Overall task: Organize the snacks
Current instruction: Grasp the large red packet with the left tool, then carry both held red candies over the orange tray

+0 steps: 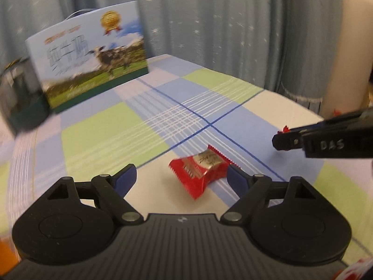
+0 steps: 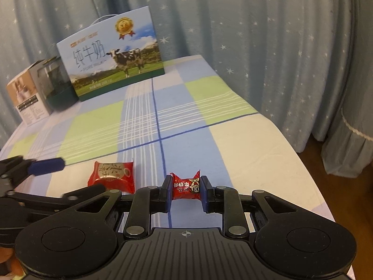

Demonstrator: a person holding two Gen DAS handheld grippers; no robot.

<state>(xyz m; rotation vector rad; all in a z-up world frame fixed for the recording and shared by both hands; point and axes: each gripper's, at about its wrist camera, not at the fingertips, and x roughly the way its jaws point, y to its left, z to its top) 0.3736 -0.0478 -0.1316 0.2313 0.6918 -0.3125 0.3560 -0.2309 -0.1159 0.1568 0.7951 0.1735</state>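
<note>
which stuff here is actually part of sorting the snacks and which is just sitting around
Part of the job:
- small red candy, clamped in the right gripper
- flat red snack packet, on the cloth between the open fingers of the left gripper

Just lying about:
- milk carton box at the back
- smaller box beside it
- checked tablecloth
- star curtain

Left wrist cam sat low behind its own fingers, tilted down across the checked cloth (image 1: 144,107) toward the milk carton (image 1: 93,53) and curtain (image 1: 233,23), close in, with the right gripper (image 1: 283,140) poking into its right edge. Right wrist cam looked the same way from a spot further right, carton (image 2: 116,53) and curtain (image 2: 256,35) ahead, the left gripper (image 2: 46,166) entering at its left edge. Both shared the carton, the cloth's blue cross lines, and the red flat snack packet (image 1: 201,172) (image 2: 112,176).
</note>
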